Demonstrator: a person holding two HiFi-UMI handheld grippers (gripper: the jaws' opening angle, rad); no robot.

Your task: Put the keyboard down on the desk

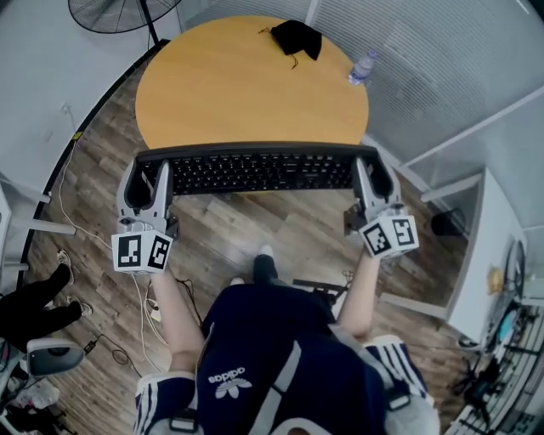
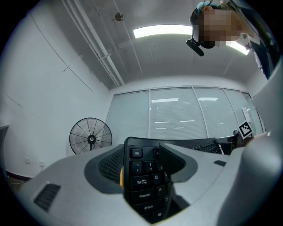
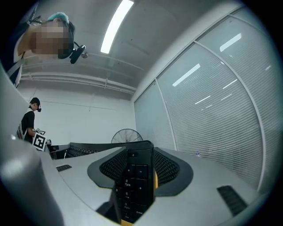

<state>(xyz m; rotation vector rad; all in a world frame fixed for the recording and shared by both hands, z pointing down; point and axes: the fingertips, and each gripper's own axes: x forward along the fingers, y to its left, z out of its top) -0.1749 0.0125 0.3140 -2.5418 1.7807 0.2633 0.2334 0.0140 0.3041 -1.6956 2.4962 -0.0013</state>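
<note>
- The keyboard (image 1: pixel 255 170) is black with white lettering on its keys.
- The desk (image 1: pixel 238 93) has a warm orange-tan top.
- The left gripper (image 1: pixel 146 174) and right gripper (image 1: pixel 375 174) are pale grey, with black textured pads (image 2: pixel 108 165).
- The marker cubes (image 1: pixel 141 252) are white with black square patterns.
- The floor (image 1: pixel 280 229) is grey-brown wood-grain planks.
- The pouch (image 1: pixel 296 37) is black.
- The person's top (image 1: pixel 272 357) is navy with white stripes.

An office is suggested by the round, light-wood surface (image 1: pixel 246 85) at top centre, white slatted-blind partition walls (image 1: pixel 442 59) at upper right, and a black pedestal fan (image 1: pixel 119 13) at upper left.
</note>
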